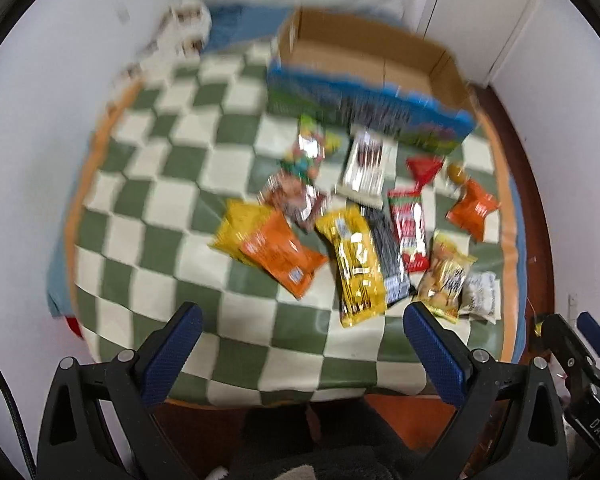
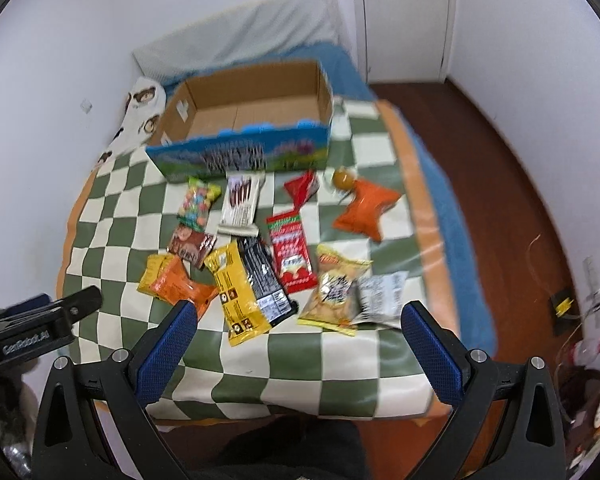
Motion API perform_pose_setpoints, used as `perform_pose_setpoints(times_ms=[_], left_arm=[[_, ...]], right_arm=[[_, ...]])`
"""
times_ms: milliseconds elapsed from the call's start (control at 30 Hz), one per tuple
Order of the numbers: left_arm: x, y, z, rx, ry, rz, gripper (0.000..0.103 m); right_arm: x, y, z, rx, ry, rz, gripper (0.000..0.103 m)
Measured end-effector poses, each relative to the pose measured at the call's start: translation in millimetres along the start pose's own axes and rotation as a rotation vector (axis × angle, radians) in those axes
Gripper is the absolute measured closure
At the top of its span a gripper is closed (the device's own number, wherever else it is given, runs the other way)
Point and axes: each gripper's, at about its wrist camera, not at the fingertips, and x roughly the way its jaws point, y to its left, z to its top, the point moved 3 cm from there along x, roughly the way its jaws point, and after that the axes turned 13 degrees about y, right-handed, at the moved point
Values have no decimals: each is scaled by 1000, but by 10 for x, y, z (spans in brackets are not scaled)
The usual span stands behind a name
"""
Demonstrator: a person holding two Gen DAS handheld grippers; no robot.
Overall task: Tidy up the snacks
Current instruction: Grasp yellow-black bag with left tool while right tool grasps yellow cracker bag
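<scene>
Several snack packets lie on a green-and-white checked cloth (image 2: pixel 112 216): a long yellow packet (image 2: pixel 238 292) (image 1: pixel 354 266), a black one (image 2: pixel 266 280), a red one (image 2: pixel 290 254), orange packets (image 2: pixel 178 284) (image 2: pixel 366 208), a pale yellow chips bag (image 2: pixel 334 294) and a white box (image 2: pixel 240 204). An empty cardboard box (image 2: pixel 252 108) (image 1: pixel 364 64) with a blue-green front stands behind them. My left gripper (image 1: pixel 302 314) and right gripper (image 2: pixel 300 312) are both open and empty, above the near edge of the cloth.
The cloth covers a low bed or table with an orange border (image 2: pixel 414 184). Wooden floor (image 2: pixel 500 152) lies to the right, white walls to the left, and a door (image 2: pixel 404 8) at the back. A patterned cloth (image 2: pixel 140 116) lies by the box.
</scene>
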Motion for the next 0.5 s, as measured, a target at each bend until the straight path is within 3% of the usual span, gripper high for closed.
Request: perform_pose_setpoints(times_ms=[100,233,333,400,500], left_arm=[[487,-76,210,-13,127,-38,11],[1136,-334,483,-6,263,-75,12],[1544,-511,630,-6,354,-113,12],[1764,-599,708,-27,399,-152,12],[2067,-707,834,-64,446,-151,12]], right_arm=[[433,-142,142,16,50,-16,0],[1092,-406,342,62,157,-10,4],[1577,-580,480,107,248,68,17],[1802,-623,536,117,276,82,25],[2124,-655,579,123,323,88,30]])
